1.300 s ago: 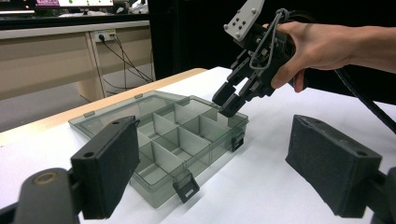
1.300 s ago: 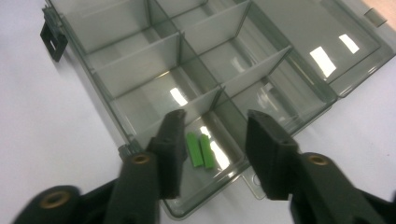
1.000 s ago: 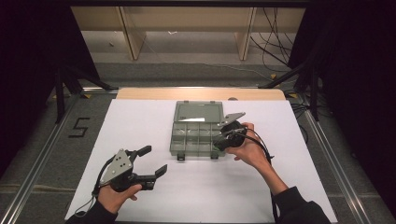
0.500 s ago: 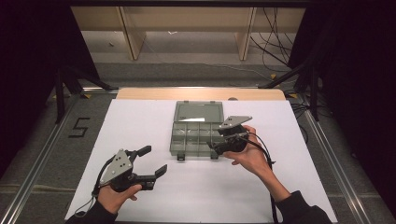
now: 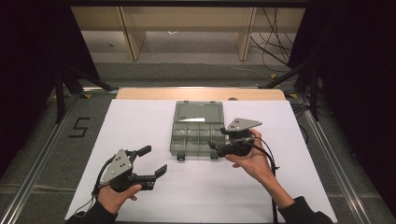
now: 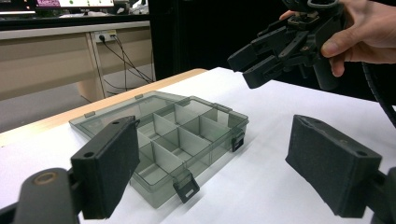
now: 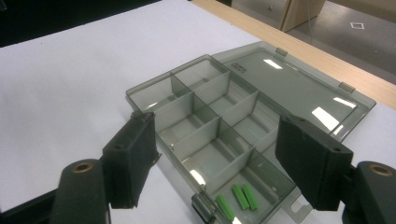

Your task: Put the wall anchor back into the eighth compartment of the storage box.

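Observation:
A clear grey compartment box (image 5: 197, 134) lies open on the white table, its lid (image 5: 198, 112) folded flat at the far side. Its near right compartment holds three small green sticks (image 7: 237, 199). My right gripper (image 5: 218, 139) hovers open at the box's near right corner, its jaws spread wide above the compartments (image 7: 205, 135). My left gripper (image 5: 152, 161) stands open near the table's front left, apart from the box (image 6: 168, 140), with nothing between its jaws. From there I see the right gripper (image 6: 271, 51) held in a hand above the table.
The white sheet (image 5: 140, 126) covers the table, with a wooden edge (image 5: 201, 94) at the far side. Two black latches (image 6: 187, 189) stick out from the box's front wall. Wooden furniture legs (image 5: 130, 32) and cables (image 5: 275, 42) are on the floor beyond.
My right gripper has drawn back from over the box towards its near right corner and lifted a little. The left gripper has stayed where it was.

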A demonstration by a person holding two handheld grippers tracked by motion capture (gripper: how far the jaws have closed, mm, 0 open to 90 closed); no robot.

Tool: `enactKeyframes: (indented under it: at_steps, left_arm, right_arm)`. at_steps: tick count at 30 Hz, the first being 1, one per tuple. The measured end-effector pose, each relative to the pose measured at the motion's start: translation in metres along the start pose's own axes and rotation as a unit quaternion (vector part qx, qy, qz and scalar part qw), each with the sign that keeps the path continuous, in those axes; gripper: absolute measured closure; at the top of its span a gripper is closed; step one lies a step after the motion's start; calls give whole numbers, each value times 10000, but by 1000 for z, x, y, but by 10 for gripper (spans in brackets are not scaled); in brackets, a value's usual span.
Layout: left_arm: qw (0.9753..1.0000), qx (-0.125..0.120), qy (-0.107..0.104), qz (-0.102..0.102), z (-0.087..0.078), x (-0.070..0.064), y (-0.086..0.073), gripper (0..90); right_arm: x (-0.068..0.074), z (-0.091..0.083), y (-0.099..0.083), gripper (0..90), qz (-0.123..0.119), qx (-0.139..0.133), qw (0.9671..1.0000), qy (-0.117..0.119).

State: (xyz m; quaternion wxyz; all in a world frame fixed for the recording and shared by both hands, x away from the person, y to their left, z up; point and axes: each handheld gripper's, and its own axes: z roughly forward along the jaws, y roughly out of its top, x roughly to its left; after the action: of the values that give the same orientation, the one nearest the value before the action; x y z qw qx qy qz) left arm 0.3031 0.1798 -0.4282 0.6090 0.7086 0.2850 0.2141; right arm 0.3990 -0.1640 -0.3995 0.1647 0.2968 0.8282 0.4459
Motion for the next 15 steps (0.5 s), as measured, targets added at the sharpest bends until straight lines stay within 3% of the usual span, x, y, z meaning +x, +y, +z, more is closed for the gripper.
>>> enactKeyframes:
  at_steps: [6, 15]
  left_arm:
    - [10000, 5, 0, -6, 0, 0, 0, 162]
    - [10000, 6, 0, -7, 0, 0, 0, 162]
  right_arm:
    - [3, -7, -4, 295, 63, -271, 9996, -61]
    - [5, -16, -14, 289, 154, -457, 9988, -31]
